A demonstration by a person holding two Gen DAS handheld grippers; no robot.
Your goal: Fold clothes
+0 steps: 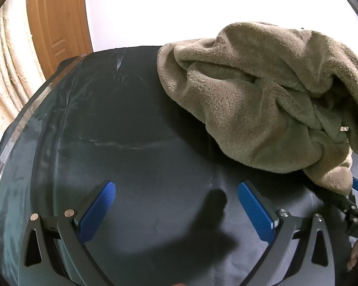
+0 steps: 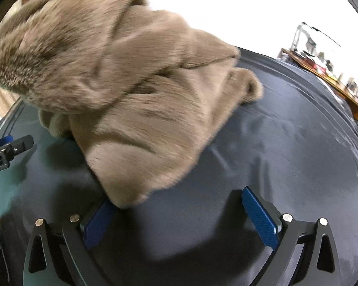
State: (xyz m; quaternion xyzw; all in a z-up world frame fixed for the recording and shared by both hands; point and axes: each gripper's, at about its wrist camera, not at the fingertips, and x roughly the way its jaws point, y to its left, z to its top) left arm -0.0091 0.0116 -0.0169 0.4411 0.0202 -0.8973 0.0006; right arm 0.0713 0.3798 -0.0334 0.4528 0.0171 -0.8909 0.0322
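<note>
Blue textured pads frame the bottom of both my wrist views, and on each tool they stand spread wide with nothing between them. My left gripper (image 1: 176, 205) hovers over bare dark cloth; my right gripper (image 2: 179, 212) sits just in front of the garment, whose lowest edge drapes over the tip of its left pad without being pinched.

Beyond the pads lies the fleece garment (image 2: 121, 81), a grey-brown plush piece bunched in a rumpled heap on the dark covered table (image 1: 131, 124). From the left view it lies to the right of that tool, reaching toward the far edge of the table; from the right view it fills the upper left and looks blurred, so I cannot tell whether it is settling or simply close to the lens. I can make out no sleeve, collar or hem.

I judge the folding barely begun: nothing is spread flat, no crease is made. Still ahead are finding an edge, laying the piece out and folding it.

No baskets or bins show. Farther back stand a wooden door (image 1: 57, 23) and a white wall, and, in the right view, a cluttered wooden shelf (image 2: 322, 64) whose contents are too small to name.
</note>
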